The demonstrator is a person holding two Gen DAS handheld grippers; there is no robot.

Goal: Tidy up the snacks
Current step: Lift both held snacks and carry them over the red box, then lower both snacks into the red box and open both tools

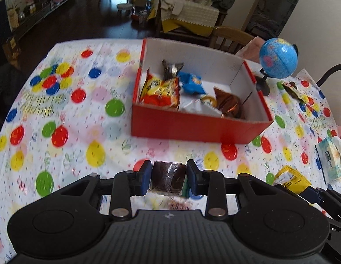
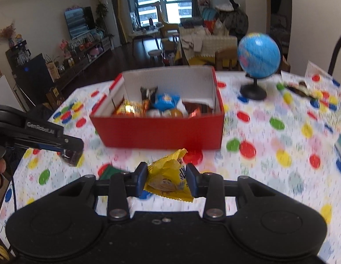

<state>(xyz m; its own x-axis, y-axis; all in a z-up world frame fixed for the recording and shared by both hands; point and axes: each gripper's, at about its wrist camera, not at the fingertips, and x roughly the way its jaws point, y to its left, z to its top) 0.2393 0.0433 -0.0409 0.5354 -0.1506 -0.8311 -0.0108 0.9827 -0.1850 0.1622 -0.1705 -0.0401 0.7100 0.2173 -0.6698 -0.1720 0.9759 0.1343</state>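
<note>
A red cardboard box stands on the balloon-print tablecloth and holds several snack packets; it also shows in the right wrist view. My left gripper is shut on a dark brown wrapped snack above the table, in front of the box. From the right wrist view the left gripper is seen at the left with that snack. My right gripper is shut on a yellow candy packet, in front of the box; the packet also shows in the left wrist view.
A blue globe on a black stand is right of the box. A dark snack wrapper lies at the far right. A tissue pack lies at the right edge. A green packet lies on the cloth near me.
</note>
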